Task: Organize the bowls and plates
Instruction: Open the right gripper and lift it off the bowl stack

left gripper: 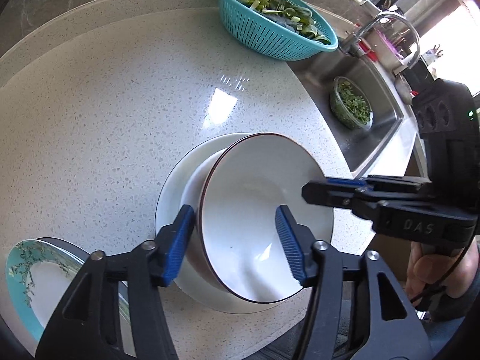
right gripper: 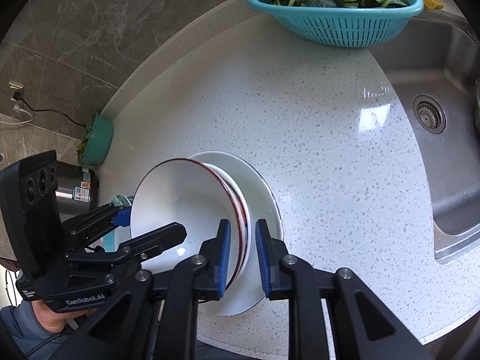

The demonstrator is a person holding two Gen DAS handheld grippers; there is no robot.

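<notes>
A white bowl with a dark red rim [left gripper: 258, 210] sits nested in a second white bowl [left gripper: 192, 186], on a white plate [left gripper: 168, 207] on the speckled counter. My left gripper [left gripper: 235, 240] is open, its jaws straddling the bowls' left rim, one finger inside and one outside. My right gripper [right gripper: 243, 255] is open, its jaws straddling the bowls' right rim [right gripper: 240, 210]; it also shows in the left wrist view [left gripper: 318, 192]. The left gripper shows in the right wrist view [right gripper: 150, 225]. The plate [right gripper: 264, 198] lies under the bowls. A teal-rimmed floral plate [left gripper: 36, 273] lies at the left.
A teal colander of leafy greens [left gripper: 276, 18] stands at the back of the counter [left gripper: 120, 105], also seen in the right wrist view [right gripper: 333, 3]. The steel sink [right gripper: 444, 120] is on the right, holding a glass bowl of chopped greens [left gripper: 351, 105]. A faucet [left gripper: 387, 27] stands behind it.
</notes>
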